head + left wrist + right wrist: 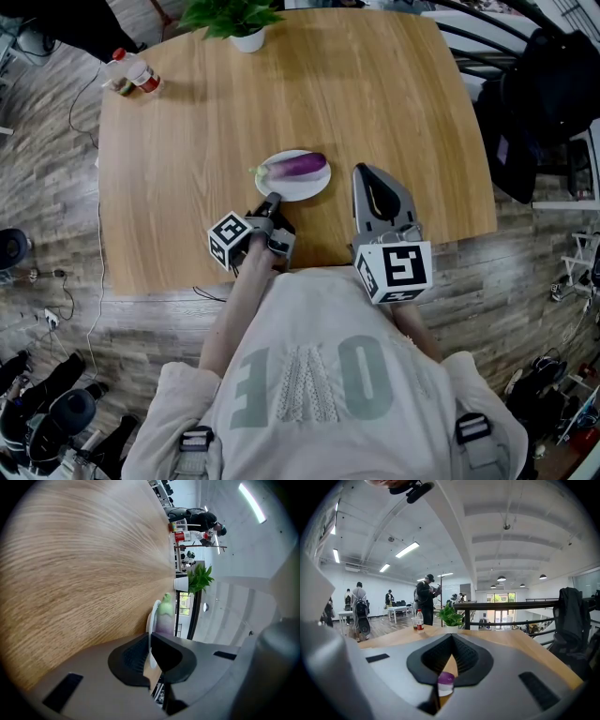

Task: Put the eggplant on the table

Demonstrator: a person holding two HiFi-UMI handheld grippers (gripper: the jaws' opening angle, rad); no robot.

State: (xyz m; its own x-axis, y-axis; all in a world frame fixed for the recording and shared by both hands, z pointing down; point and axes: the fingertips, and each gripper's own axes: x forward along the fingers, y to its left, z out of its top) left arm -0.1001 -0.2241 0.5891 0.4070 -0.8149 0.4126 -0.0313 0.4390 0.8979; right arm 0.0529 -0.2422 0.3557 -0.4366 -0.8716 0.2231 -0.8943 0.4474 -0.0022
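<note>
Eggplant [298, 167] lies on plate [295, 190] — left claw [273, 199] grips rim

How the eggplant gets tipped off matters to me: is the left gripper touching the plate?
Touching. In the left gripper view the rim of the plate runs between the jaws of the left gripper, which are shut on it.

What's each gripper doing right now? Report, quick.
Left gripper: jaws shut on the rim of the plate.
Right gripper: jaws shut, holding nothing.
</note>
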